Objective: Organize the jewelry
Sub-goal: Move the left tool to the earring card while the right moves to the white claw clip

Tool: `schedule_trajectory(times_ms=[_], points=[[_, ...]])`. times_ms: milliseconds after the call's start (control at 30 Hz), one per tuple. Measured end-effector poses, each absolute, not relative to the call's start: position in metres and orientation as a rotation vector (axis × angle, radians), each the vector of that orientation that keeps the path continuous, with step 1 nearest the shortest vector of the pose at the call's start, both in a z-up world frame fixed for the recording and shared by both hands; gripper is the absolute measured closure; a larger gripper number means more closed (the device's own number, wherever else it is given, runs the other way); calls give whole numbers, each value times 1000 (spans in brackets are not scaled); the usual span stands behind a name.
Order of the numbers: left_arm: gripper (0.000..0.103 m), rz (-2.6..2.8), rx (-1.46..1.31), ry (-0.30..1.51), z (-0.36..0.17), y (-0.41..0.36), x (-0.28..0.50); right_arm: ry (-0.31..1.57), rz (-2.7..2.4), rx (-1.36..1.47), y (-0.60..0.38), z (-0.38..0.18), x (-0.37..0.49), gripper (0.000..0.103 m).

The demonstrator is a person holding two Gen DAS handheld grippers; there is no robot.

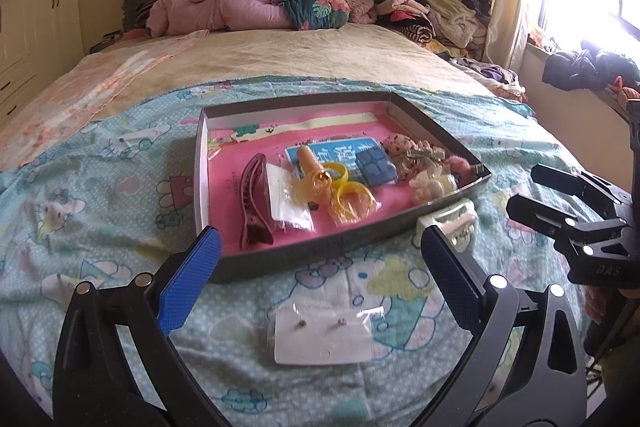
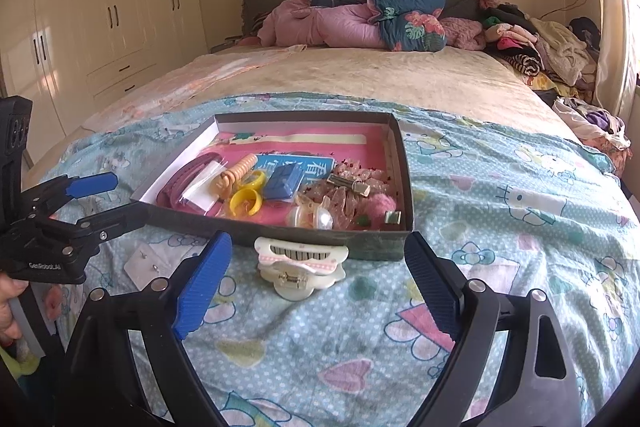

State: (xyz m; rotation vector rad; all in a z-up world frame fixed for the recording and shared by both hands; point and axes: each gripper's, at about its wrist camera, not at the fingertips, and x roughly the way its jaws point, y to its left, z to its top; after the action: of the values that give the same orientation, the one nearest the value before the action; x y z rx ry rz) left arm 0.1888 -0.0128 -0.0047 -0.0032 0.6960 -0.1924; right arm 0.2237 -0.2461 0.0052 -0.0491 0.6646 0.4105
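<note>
Both wrist views: shared tray [image 1: 344, 239], close.

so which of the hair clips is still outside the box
The white claw clip, lying on the bedspread against the box's near wall, between the right gripper's fingers. The dark red clip lies inside the box.

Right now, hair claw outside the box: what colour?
Cream-white hair claw with a pink dotted band; clearest in the right wrist view.
</note>
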Motion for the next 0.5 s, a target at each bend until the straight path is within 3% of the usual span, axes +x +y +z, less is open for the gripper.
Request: schedule_trajectory(times_ms=[500], points=[[12,-216,13,803,-43,-11,160,717,468,-95,-226,-18,210,18]])
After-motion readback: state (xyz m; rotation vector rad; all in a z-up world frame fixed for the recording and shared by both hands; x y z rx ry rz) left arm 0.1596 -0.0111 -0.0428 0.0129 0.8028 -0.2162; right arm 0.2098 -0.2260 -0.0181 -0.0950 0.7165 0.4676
